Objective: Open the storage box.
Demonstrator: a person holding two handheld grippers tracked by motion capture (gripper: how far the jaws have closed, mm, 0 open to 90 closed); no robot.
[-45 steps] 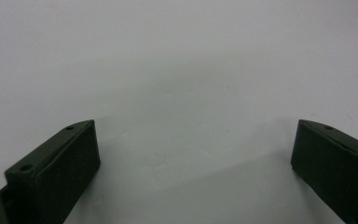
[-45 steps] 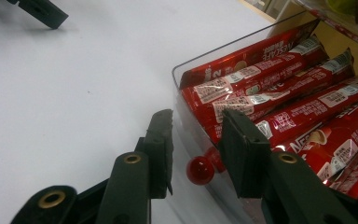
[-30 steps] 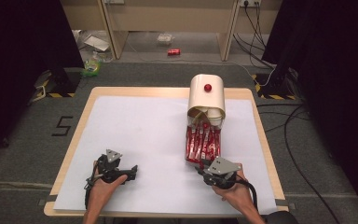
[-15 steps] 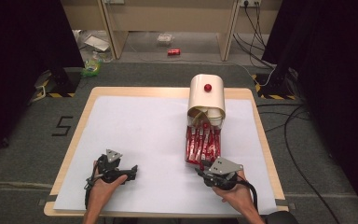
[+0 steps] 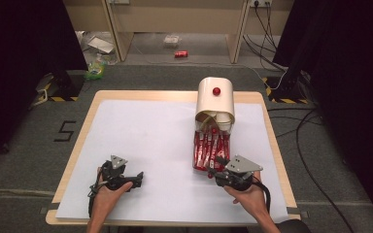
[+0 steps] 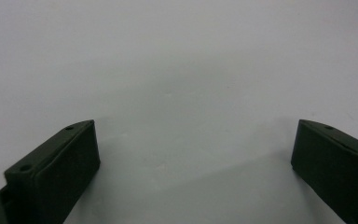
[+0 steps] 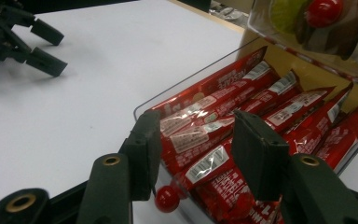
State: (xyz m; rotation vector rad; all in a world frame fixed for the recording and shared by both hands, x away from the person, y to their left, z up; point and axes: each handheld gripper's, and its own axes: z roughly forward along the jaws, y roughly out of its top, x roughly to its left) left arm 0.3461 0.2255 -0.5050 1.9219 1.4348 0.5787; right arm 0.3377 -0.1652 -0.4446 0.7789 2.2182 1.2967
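A cream box (image 5: pixel 215 104) with a red knob (image 5: pixel 216 91) on top stands at the far right-middle of the table. From its front a clear tray (image 7: pixel 186 81) is drawn out, packed with several red snack packets (image 5: pixel 211 148) (image 7: pixel 242 93). My right gripper (image 5: pixel 213 173) (image 7: pixel 196 140) is at the tray's near end, open, its jaws on either side of the front wall and the nearest packets. A small red knob (image 7: pixel 168 198) (image 5: pixel 209 175) on the tray's front sits low by one jaw, not pinched. My left gripper (image 5: pixel 138 178) (image 6: pixel 193 140) rests open and empty on the white sheet (image 5: pixel 150 141).
The white sheet covers most of the wooden table (image 5: pixel 85 127). In the right gripper view my left gripper (image 7: pixel 58 52) lies far off across the sheet. Cables, litter and a red can (image 5: pixel 180 54) are on the floor beyond the table.
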